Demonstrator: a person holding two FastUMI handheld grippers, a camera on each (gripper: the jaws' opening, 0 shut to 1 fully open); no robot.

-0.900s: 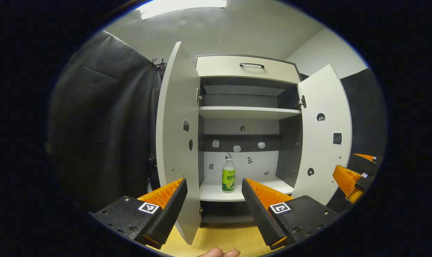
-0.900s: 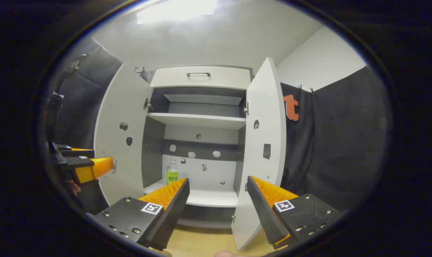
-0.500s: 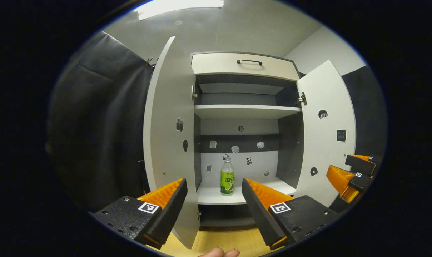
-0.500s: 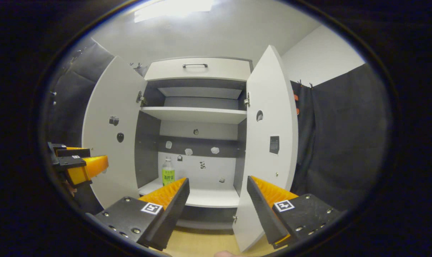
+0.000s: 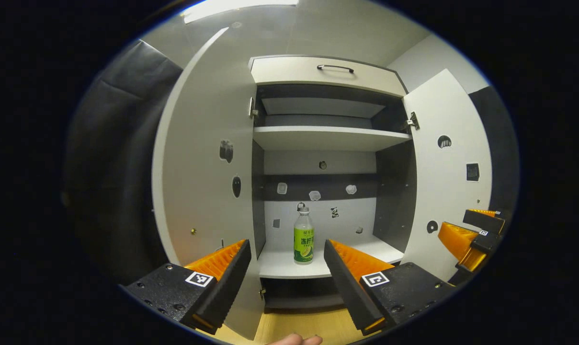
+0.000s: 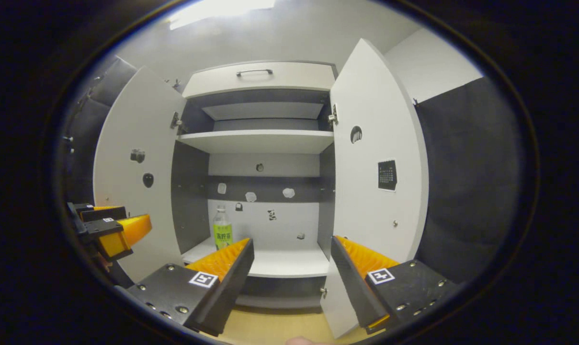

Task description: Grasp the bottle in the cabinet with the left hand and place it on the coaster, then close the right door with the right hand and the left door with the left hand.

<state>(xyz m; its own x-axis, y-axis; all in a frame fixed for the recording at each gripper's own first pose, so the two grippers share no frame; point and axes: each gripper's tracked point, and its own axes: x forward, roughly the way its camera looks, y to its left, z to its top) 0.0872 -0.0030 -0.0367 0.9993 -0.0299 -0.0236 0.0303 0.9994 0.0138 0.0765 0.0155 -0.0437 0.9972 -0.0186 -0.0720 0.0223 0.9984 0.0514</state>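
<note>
The bottle [image 5: 303, 235] stands upright on the cabinet's lower shelf [image 5: 289, 266] — dead ahead of our left gripper [image 5: 285, 261], framed between its spread, empty fingers. We judge a straight reach in works: both doors [image 5: 203, 163] swing wide, open shelf either side. Our right gripper [image 6: 291, 263] — also spread, empty — waits near the right door [image 6: 375, 163].
</note>
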